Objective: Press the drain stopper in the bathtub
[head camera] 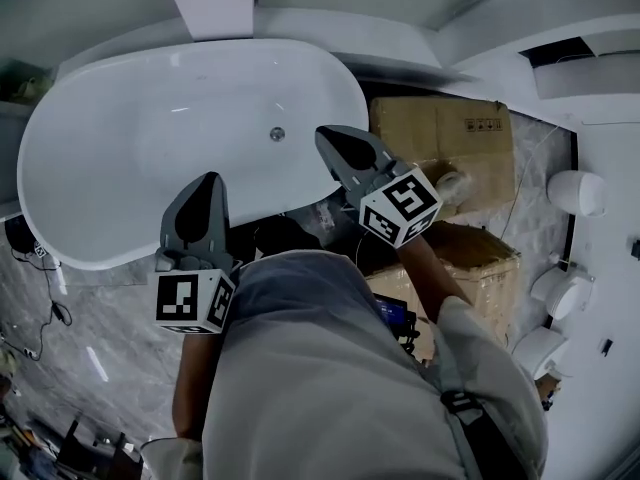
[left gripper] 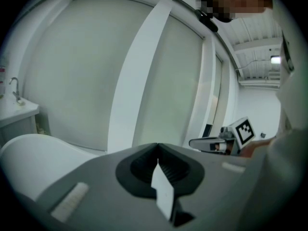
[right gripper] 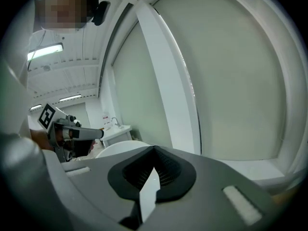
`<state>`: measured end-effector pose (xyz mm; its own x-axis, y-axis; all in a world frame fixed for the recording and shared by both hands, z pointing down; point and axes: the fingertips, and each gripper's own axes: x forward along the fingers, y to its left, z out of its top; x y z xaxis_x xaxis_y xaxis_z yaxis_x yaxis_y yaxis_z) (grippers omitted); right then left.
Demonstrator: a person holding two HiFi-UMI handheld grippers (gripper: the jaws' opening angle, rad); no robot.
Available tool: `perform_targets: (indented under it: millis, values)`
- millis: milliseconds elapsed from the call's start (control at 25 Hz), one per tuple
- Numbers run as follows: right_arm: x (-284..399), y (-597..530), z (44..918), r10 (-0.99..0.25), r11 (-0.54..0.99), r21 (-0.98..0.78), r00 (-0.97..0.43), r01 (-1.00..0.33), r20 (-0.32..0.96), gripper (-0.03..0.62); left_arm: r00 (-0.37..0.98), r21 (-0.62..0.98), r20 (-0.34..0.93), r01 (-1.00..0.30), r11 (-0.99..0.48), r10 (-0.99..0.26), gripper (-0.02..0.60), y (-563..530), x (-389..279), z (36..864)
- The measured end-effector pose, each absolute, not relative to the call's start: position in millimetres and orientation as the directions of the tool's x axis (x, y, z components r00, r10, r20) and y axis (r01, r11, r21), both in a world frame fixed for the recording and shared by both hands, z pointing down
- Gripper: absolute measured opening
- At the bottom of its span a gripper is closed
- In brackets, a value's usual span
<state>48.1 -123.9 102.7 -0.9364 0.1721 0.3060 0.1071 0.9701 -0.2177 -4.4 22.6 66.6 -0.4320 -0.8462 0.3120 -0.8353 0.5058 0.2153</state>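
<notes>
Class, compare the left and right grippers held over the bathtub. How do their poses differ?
The right gripper slants left, its tip close to the drain stopper in the head view; the left gripper points straight ahead, farther from it. The right cube sits tilted; the left cube lies flatter. Both grippers are shut and empty.

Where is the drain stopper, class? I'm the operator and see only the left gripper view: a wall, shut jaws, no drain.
Observer: The head view shows the drain stopper in the floor of the bathtub, with nothing touching it.
Operator: Which gripper is nearer to it?
Observer: The right gripper. In the head view its tip shows just beside the stopper, and the left gripper is further off.
Operator: Are the right jaws ready?
Observer: The right gripper view shows them shut, holding nothing.
</notes>
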Motion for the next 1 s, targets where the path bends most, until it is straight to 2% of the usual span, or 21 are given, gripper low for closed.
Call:
perform_targets:
  millis: [440,1000]
  values:
    - [64,-122,64,0.188,0.970,-0.200,-0.951,0.141,0.246,-0.006,-0.477,0.163,0.244,-0.838,0.521,-0.844,0.000,22,8,37]
    - [87,-116,41,0.150,0.980,-0.165,-0.958,0.111,0.243,-0.006,-0.487,0.139,0.197,-0.845,0.516,-0.851,0.000,6,0,19]
